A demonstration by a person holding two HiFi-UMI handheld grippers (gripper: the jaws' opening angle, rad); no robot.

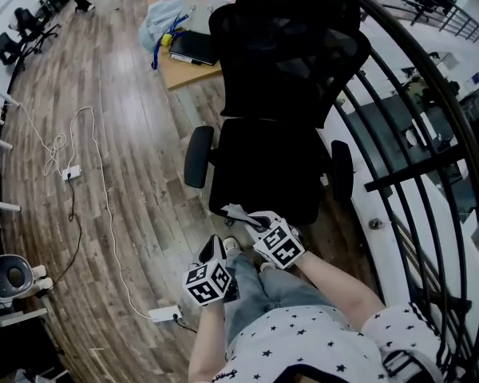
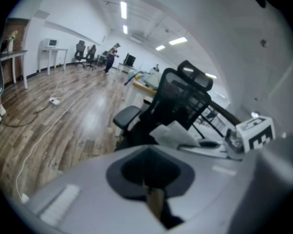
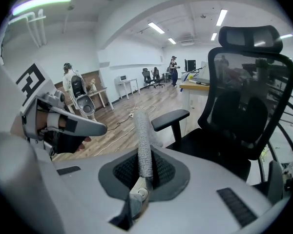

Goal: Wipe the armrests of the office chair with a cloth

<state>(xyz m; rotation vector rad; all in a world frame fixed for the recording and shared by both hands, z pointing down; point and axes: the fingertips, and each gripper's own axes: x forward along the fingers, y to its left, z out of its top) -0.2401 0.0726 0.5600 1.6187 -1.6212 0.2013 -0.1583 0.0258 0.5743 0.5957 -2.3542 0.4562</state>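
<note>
The black office chair stands just ahead of me, with its left armrest and right armrest both bare. My right gripper is shut on a grey cloth in front of the seat's near edge. In the right gripper view the cloth stands up rolled from the closed jaws of the right gripper, short of the left armrest. Lower and to the left, my left gripper hangs over my knees. Its jaws look shut and hold nothing in the left gripper view.
A wooden desk with a laptop and bag stands behind the chair. A black railing curves close along the right. A white cable and power strips lie on the wood floor at the left. A round white device stands at the far left.
</note>
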